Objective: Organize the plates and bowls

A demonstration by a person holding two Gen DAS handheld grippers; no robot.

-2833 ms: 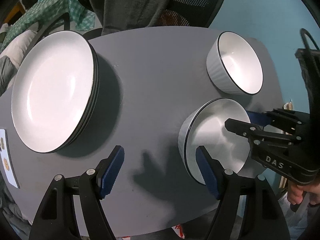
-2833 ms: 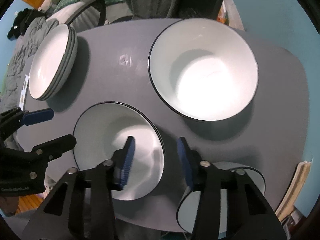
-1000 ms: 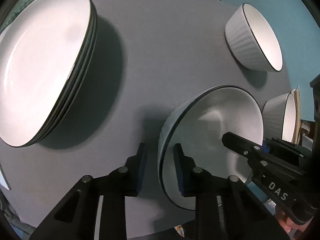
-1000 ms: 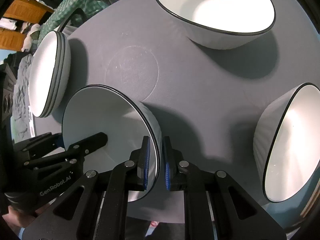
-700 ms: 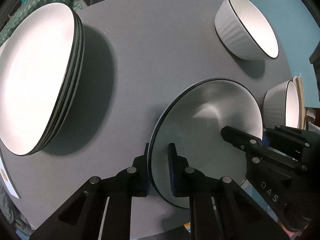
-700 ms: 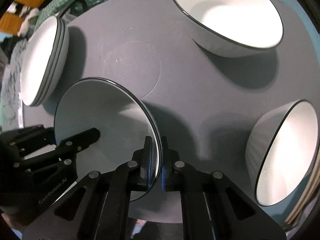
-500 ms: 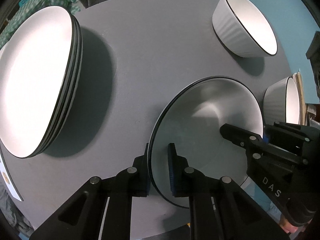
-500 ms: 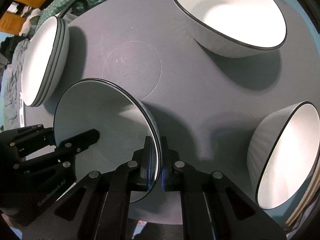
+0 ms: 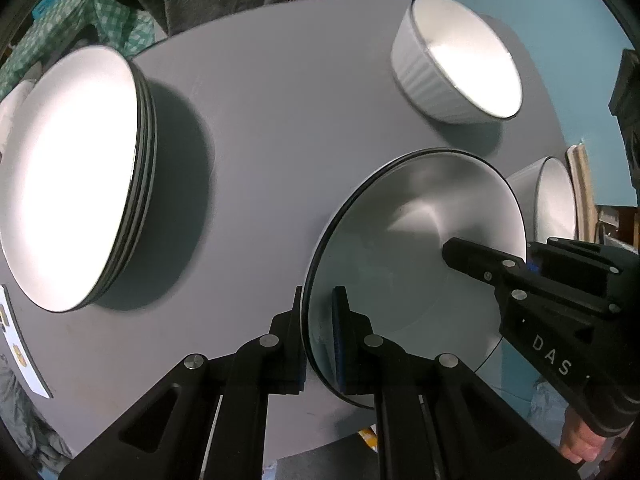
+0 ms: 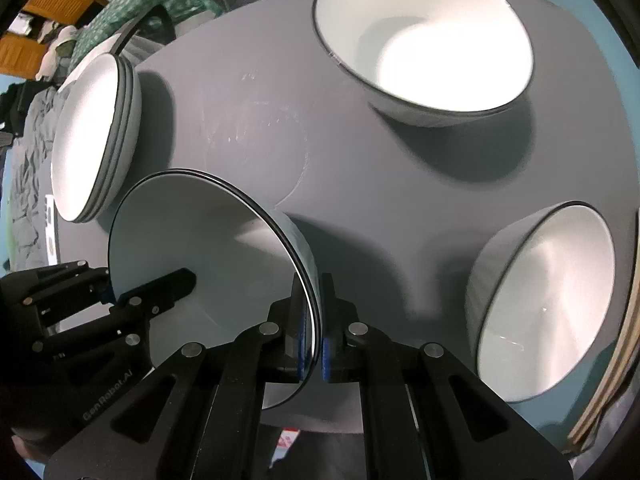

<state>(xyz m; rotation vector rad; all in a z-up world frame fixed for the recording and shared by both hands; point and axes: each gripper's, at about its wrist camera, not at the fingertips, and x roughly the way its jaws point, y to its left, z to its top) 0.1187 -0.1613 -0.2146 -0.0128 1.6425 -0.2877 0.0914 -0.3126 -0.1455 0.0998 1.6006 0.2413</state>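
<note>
- Centrally, a white bowl with a thin black rim sits near the front edge of the round grey table; its inside is smooth and shaded grey-white, its outer wall faintly ribbed; whether it rests on the table or is lifted cannot be told.
- Both grippers hold it at opposite sides; the left gripper has its blue-padded jaws pinching the bowl's rim, one pad inside and one outside; the right gripper pinches the opposite rim the same way.
- Beyond it, a second ribbed white bowl stands upright toward the table's far right; a third white bowl sits at the right edge, just beside the held one.
- At the table's left a stack of white plates with dark rims rests, well apart from the held bowl.
- Further out, a green checked cloth lies behind the table; a teal wall shows at right.
</note>
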